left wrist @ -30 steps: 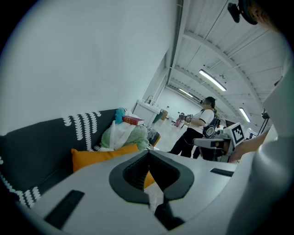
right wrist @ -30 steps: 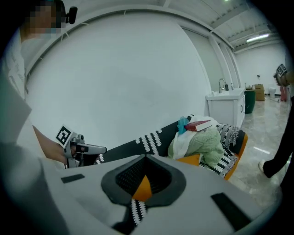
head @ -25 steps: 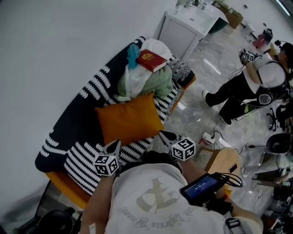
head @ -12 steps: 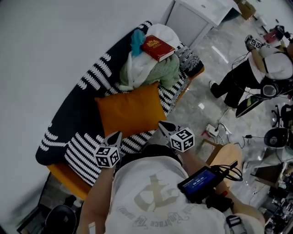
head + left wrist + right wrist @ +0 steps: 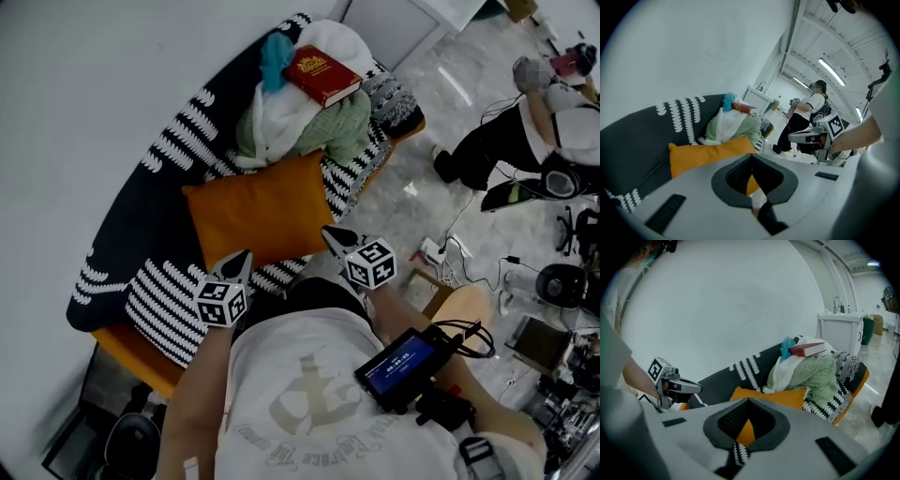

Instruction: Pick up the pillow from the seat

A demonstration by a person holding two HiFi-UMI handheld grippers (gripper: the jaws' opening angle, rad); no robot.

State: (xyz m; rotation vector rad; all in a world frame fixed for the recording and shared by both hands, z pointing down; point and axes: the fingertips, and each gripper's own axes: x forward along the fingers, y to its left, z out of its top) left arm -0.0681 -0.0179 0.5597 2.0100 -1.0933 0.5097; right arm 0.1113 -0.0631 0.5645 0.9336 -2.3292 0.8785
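Note:
An orange pillow [image 5: 258, 211] lies on the seat of a black sofa [image 5: 141, 234] with white patterns, leaning toward its backrest. My left gripper [image 5: 243, 256] is shut and empty, its tips just short of the pillow's near left corner. Also shut and empty, my right gripper [image 5: 328, 233] is at the pillow's near right corner, apart from it. In the left gripper view the pillow [image 5: 703, 154] lies beyond the closed left gripper [image 5: 751, 159], with the right gripper [image 5: 811, 137] off to the right. In the right gripper view the pillow [image 5: 780, 397] sits past the right gripper [image 5: 748, 402].
A pile of green and white clothes [image 5: 300, 127] with a red book [image 5: 323, 75] on top sits on the sofa just beyond the pillow. A striped cushion [image 5: 164, 309] lies at the near left. A person [image 5: 525, 141] stands on the tiled floor to the right. A white cabinet [image 5: 394, 19] stands behind the sofa's end.
Both grippers have moved forward and down toward the pillow's near edge. Their jaws stayed shut. The pillow has not moved.

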